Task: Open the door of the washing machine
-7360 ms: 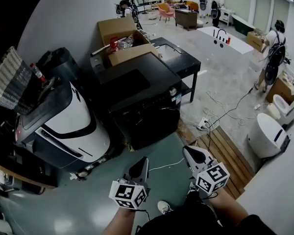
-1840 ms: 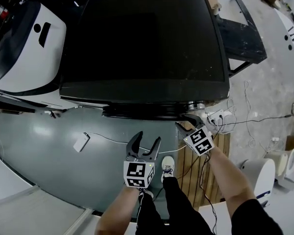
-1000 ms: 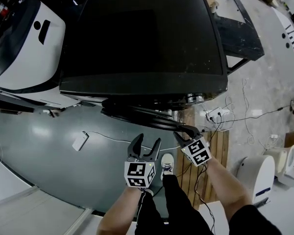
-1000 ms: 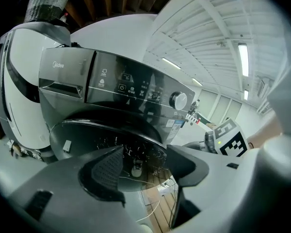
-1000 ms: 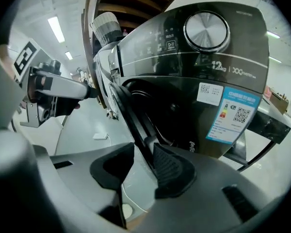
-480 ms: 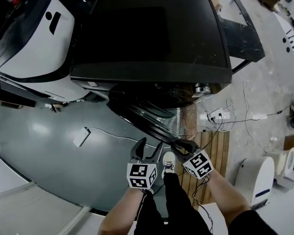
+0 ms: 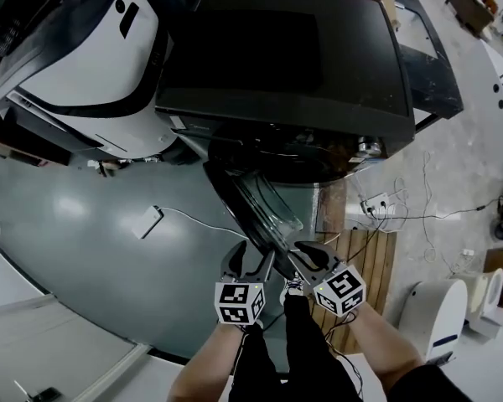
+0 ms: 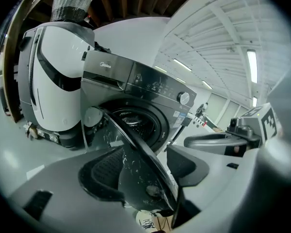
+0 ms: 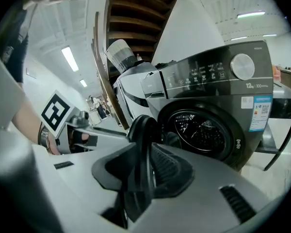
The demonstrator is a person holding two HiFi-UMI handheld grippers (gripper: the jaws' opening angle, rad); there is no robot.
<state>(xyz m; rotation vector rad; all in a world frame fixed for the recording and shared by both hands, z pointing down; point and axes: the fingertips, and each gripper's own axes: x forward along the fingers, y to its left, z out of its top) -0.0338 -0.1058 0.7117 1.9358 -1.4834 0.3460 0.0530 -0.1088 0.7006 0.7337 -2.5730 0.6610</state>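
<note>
While the door of the washing machine stands swung well out from the drum opening, hinged at the opening's left side in the head view, its free edge reaches toward the person over the grey floor. Right hand-held gripper: jaws narrow and closing, pads on the door's dark rim near the free edge. Left hand-held gripper: jaws wide, rim and glass bowl passing between them, no pad pressing that I can make out. Judgement: door is stiff, fairly heavy, glossy, so likely slippery at the rim; the glass bowl should not be pinched. Best hold is the rim opposite the hinge, drawn along the hinge arc rather than straight back
</note>
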